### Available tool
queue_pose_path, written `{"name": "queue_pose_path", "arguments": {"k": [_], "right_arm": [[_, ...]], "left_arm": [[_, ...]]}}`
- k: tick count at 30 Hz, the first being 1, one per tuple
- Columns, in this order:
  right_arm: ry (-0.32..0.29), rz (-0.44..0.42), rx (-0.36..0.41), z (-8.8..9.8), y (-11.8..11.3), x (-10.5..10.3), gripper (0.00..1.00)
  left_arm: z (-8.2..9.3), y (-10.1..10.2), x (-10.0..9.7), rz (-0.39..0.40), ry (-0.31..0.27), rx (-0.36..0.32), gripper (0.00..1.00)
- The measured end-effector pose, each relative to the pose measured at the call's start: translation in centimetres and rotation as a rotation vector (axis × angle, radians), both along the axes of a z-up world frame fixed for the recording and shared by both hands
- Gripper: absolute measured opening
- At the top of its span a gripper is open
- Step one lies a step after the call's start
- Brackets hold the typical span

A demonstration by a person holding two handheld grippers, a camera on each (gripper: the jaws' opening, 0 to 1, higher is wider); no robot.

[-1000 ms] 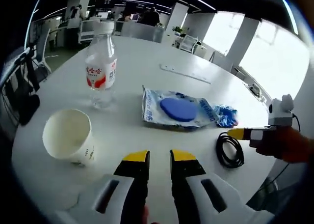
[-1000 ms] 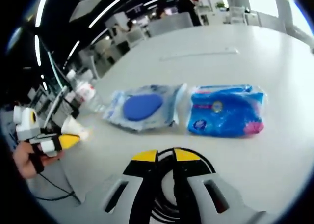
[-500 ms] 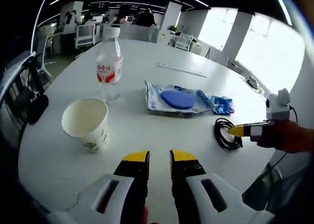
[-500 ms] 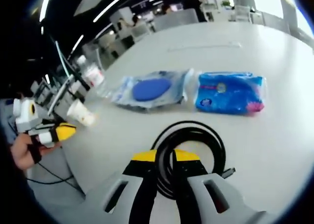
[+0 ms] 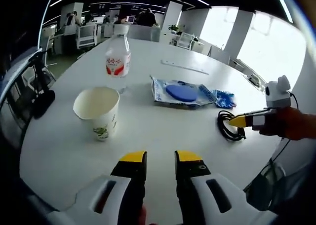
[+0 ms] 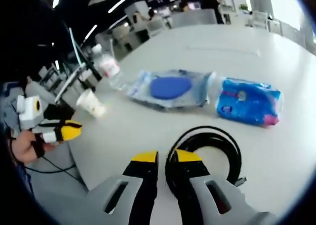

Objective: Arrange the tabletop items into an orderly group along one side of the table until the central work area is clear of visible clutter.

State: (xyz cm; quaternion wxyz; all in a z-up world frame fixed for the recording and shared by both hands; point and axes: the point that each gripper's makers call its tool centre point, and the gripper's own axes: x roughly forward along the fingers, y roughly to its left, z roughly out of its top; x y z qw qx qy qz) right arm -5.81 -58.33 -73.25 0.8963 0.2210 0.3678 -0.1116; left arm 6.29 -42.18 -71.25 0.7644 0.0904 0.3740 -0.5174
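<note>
Left gripper (image 5: 160, 158) first: its yellow-tipped fingers (image 5: 133, 158) stand a little apart with nothing between them, hovering over bare white table (image 5: 148, 131). So it's released, gripping nothing.

Right gripper (image 6: 165, 157) is parked right at the near edge of the coiled black cable (image 6: 207, 153). The two yellow tips have a narrow slot between them, and the cable's loop runs just beside the right-hand finger (image 6: 187, 157). Whether anything is actually pinched I can't tell, since the near part of the coil disappears behind the jaws.

Moving outward in the left gripper view: a paper cup (image 5: 97, 111) stands upright ahead and to the left, and beyond it a clear water bottle (image 5: 117, 62) with a red and white label. To their right lies a clear packet with a blue disc inside (image 5: 180, 93), with a blue tissue pack (image 5: 223, 99) just beside it, mostly hidden from this angle. The cable shows here too, as a small dark coil near the table's right edge, with the other gripper's yellow tip touching or just over it and a hand behind it.

The right gripper view gives what the left one can't — the tissue pack laid out in full, well clear of the cable coil, and the packet beside it with a small gap between them. Cup and bottle sit small and far off to the left there, and the left gripper shows at the left edge, held in a hand (image 6: 22, 148) — its tips look nearly together from that side
</note>
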Motion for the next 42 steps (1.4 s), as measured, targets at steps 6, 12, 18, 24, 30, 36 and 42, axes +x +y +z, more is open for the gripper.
{"name": "queue_pose_path", "arguments": {"k": [6,12,18,24,30,36,42], "right_arm": [[-0.006,0.108,-0.029,1.0,1.3,3.0,0.11],[-0.008,0.191,-0.053,1.9,2.1,5.8,0.12],[-0.042,0.353,-0.112,4.2,3.9,9.9,0.12],[-0.034,0.559,-0.200,5.5,6.8,12.9,0.12],[-0.012,0.743,-0.271,5.9,9.9,15.4,0.12],[-0.010,0.892,-0.325,6.3,12.5,17.3,0.13],[0.000,1.013,-0.372,6.4,14.5,19.0,0.15]], "left_arm": [[-0.1,0.5,0.1,0.011,0.014,-0.007,0.25],[-0.4,0.4,-0.1,0.028,0.032,-0.012,0.29],[0.0,0.7,-0.6,-0.004,0.017,-0.021,0.33],[0.9,2.0,0.0,0.000,0.000,-0.041,0.36],[1.8,3.1,1.2,0.008,-0.036,-0.047,0.37],[2.2,3.7,2.0,0.023,-0.029,-0.064,0.38],[2.1,4.4,2.3,0.045,-0.018,-0.072,0.38]]}}
